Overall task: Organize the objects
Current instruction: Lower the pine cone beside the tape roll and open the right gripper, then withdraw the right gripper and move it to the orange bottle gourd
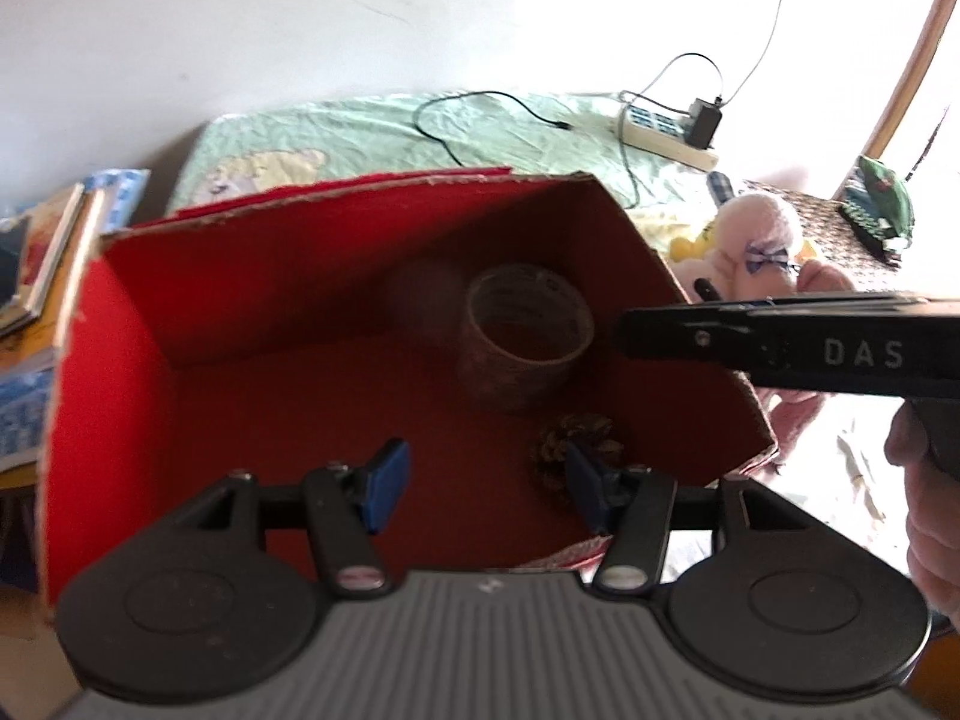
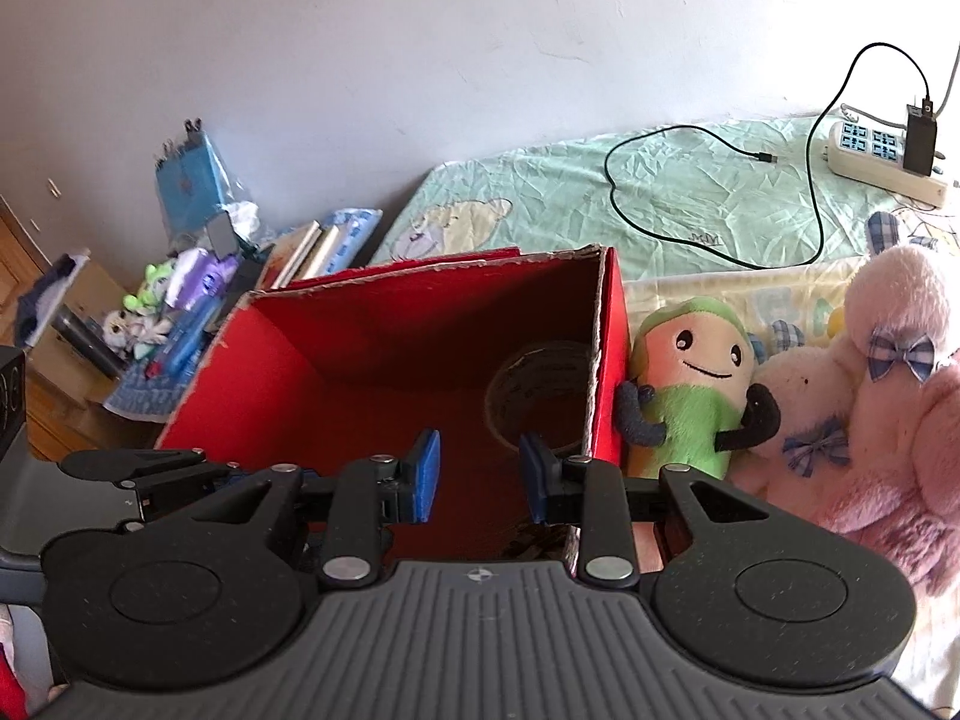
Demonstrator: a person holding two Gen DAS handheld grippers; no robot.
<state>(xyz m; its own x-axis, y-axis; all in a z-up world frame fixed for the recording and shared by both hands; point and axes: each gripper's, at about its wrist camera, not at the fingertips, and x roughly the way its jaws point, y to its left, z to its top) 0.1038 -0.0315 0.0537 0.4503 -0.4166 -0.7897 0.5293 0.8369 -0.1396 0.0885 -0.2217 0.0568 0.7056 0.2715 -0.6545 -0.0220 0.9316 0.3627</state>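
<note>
Bed (image 2: pixel 690 192) with green sheet; red cardboard box (image 1: pixel 270 276) holds tape roll (image 1: pixel 528 336), pinecone (image 1: pixel 570 444). Left tool (image 1: pixel 486 486), right tool (image 2: pixel 480 477) both spread, empty.

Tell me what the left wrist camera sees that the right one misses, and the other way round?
Only the left view shows the pine cone lying on the box floor near the tape roll.

Only the right view shows the green plush doll pressed against the box's outer wall, and the cluttered side table.

Both show the red box, the pink plush toy, the power strip and open, empty jaws.
</note>
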